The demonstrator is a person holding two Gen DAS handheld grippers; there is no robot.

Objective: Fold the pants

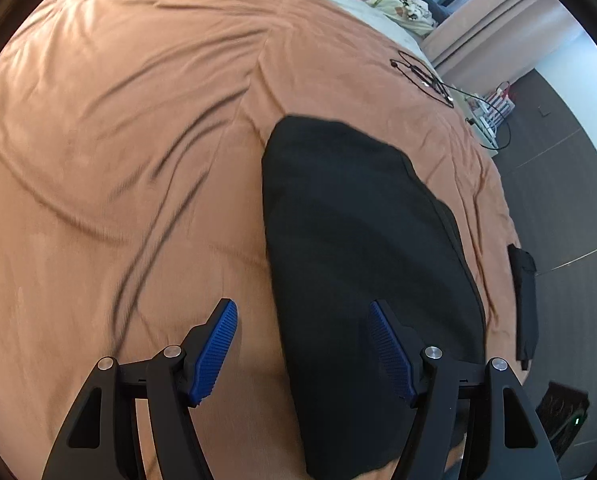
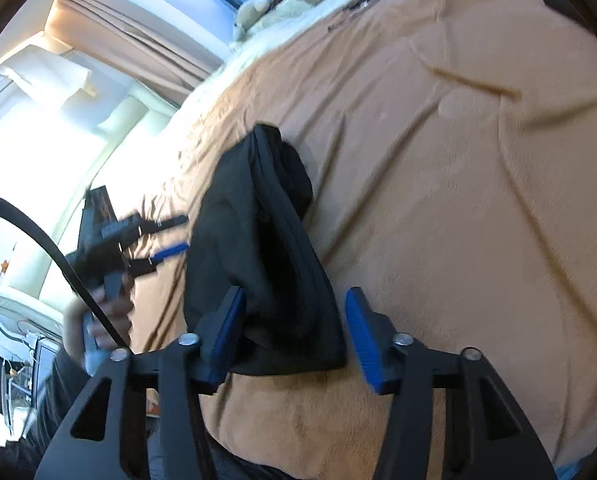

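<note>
While both spread, left gripper over pants (black, folded).

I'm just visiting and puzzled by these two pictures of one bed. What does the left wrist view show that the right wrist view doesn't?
Only the left wrist view shows the open left hand-held gripper from behind, a tangle of black cable on the blanket and a dark floor beside the bed.

Only the right wrist view shows the right hand-held gripper, open, with the pants' near end between its fingers, and the person's hand holding the other gripper.

Both show the folded black pants lying on the orange blanket and pillows at the far end.
</note>
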